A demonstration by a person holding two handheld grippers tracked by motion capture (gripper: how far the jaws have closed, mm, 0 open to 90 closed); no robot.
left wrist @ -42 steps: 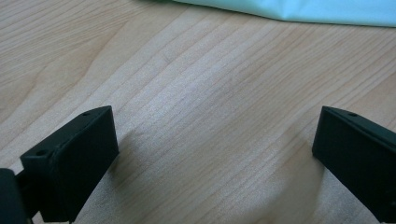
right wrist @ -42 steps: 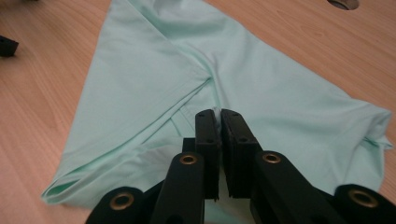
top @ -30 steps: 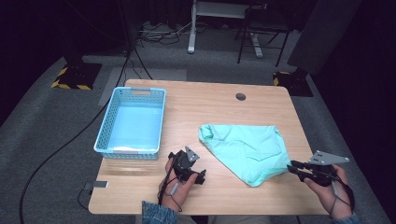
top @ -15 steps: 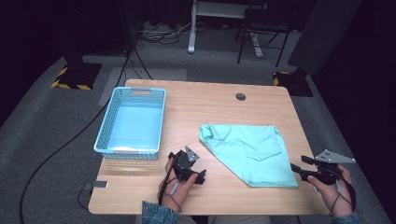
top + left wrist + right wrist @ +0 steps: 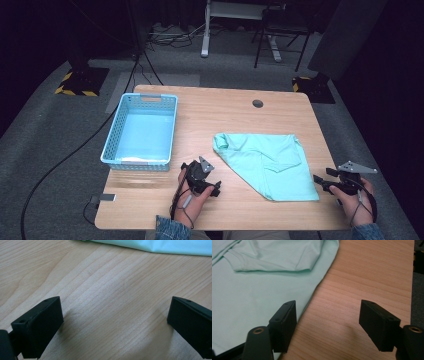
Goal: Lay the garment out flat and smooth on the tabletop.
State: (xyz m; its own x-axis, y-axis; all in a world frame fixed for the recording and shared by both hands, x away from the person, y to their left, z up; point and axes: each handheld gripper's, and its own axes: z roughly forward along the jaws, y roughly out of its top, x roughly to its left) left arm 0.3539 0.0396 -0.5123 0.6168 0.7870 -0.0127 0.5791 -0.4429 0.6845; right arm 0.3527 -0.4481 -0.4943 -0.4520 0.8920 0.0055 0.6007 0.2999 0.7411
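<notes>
A mint green T-shirt (image 5: 267,162) lies folded flat on the right half of the wooden table (image 5: 215,115). Just off its near right corner, my right gripper (image 5: 320,181) sits low over the wood. Its jaws have just been opening and now stand open (image 5: 327,325) with bare wood between them, the left fingertip (image 5: 284,322) over the shirt's edge (image 5: 262,290). My left gripper (image 5: 215,187) rests near the front edge, left of the shirt. It is open (image 5: 115,325) over bare wood, with the shirt's hem (image 5: 150,246) ahead.
A light blue plastic basket (image 5: 141,131) stands on the table's left side. A round cable hole (image 5: 257,103) is at the back. A small grey tag (image 5: 106,198) lies near the front left corner. The table's right edge (image 5: 412,290) runs close by the right gripper.
The right gripper let go of the shirt's near right corner, opened, and drew back down and to the right. The shirt now lies flat. The left gripper has not moved.
</notes>
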